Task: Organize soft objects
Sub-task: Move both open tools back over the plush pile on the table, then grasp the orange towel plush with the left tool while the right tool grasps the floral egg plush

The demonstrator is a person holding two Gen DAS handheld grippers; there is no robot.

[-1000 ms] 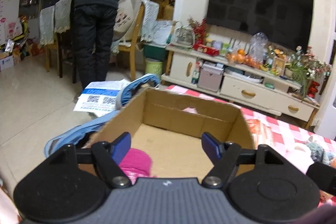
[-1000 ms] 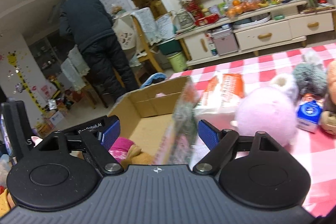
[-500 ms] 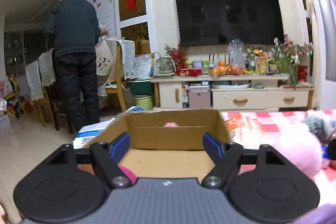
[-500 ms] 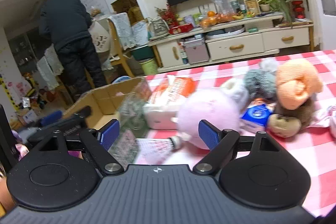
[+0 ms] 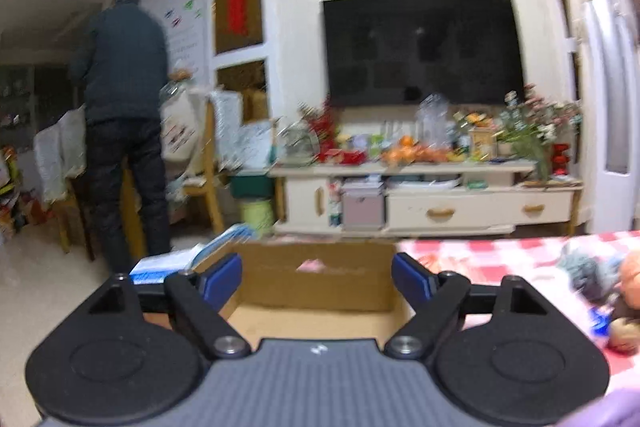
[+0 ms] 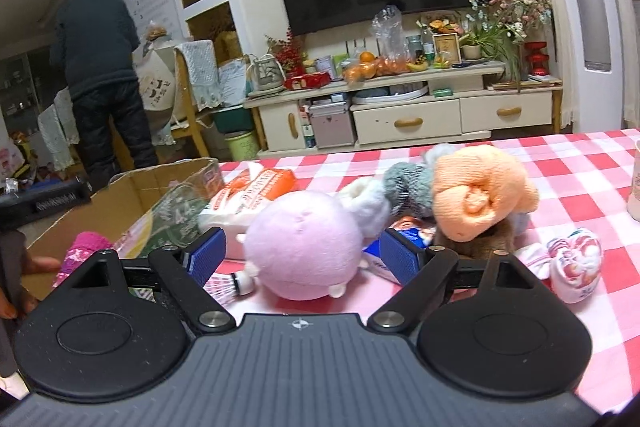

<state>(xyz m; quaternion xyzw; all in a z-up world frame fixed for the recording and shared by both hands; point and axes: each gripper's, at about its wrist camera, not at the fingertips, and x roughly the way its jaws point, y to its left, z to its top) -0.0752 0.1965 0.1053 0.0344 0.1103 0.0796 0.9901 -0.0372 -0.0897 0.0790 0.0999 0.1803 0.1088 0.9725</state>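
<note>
The right gripper (image 6: 303, 254) has its blue fingers (image 6: 208, 251) spread wide, framing a round lilac plush toy (image 6: 302, 245) at twelve o'clock; the pads do not press it. At one o'clock an orange knitted toy (image 6: 482, 195) lies on the red-checked tablecloth (image 6: 568, 171), with a grey knitted piece (image 6: 406, 185) at its eleven o'clock. At nine o'clock a cardboard box (image 6: 132, 195) holds a magenta knitted item (image 6: 84, 249).

The left gripper (image 5: 317, 277) has just been opening; its fingers (image 5: 222, 277) stand apart with nothing between them, above the box's bare floor (image 5: 316, 323). A person in dark clothes (image 5: 122, 131) stands at ten o'clock.
</note>
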